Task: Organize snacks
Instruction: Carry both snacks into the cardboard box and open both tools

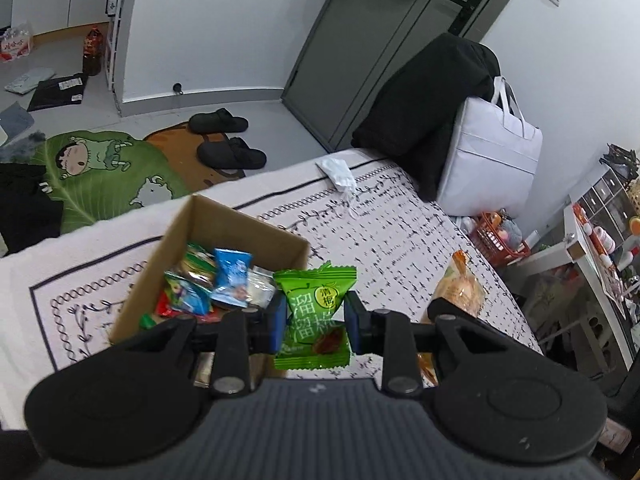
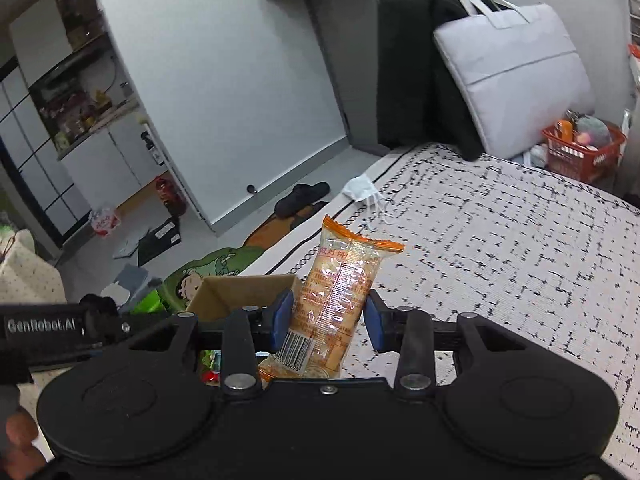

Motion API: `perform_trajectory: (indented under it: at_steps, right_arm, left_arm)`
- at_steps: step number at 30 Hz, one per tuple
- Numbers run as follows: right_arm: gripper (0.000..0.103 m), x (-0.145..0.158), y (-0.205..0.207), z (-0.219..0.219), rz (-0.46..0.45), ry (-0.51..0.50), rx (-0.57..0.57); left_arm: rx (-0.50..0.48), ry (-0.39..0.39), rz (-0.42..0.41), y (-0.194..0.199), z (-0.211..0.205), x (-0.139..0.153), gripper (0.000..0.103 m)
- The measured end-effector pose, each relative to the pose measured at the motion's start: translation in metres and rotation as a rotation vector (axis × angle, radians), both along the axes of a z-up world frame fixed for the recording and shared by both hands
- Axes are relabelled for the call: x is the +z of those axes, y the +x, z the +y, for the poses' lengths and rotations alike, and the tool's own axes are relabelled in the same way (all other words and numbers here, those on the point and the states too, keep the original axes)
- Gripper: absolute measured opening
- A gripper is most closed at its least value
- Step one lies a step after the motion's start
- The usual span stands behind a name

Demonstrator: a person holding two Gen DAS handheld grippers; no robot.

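My left gripper (image 1: 316, 322) is shut on a green plum snack packet (image 1: 316, 312), held upright above the bed just right of an open cardboard box (image 1: 240, 224). Several wrapped snacks lie in the box, among them a blue packet (image 1: 232, 276). My right gripper (image 2: 329, 320) is shut on an orange-edged clear cracker packet (image 2: 340, 292), also lifted above the bed. That cracker packet (image 1: 460, 286) shows at the right in the left wrist view. In the right wrist view the box (image 2: 244, 290) sits to the left, partly hidden behind the gripper, with the left gripper's body (image 2: 44, 326) beside it.
The bed cover (image 2: 500, 248) is white with black dashes. A white face mask (image 1: 336, 174) lies near its far edge. A black coat (image 1: 432, 100) and a white bag (image 1: 496, 156) lean at the far end. A red basket (image 2: 580, 152), slippers (image 1: 228, 144) and a green mat (image 1: 100, 172) are on the floor.
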State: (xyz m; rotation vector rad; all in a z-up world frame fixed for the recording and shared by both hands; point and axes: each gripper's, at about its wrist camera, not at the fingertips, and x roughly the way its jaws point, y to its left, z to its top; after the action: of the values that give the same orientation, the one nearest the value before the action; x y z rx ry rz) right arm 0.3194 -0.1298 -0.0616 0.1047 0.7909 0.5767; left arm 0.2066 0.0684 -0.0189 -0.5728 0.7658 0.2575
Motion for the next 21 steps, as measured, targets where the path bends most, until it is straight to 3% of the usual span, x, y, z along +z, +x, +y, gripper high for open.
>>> perform_trajectory:
  at_steps: [21]
  right_arm:
    - [0.038,-0.012,-0.019,0.063,0.009,-0.087,0.088]
  left_arm:
    - [0.035,-0.084,0.090,0.006,0.066,-0.053,0.029]
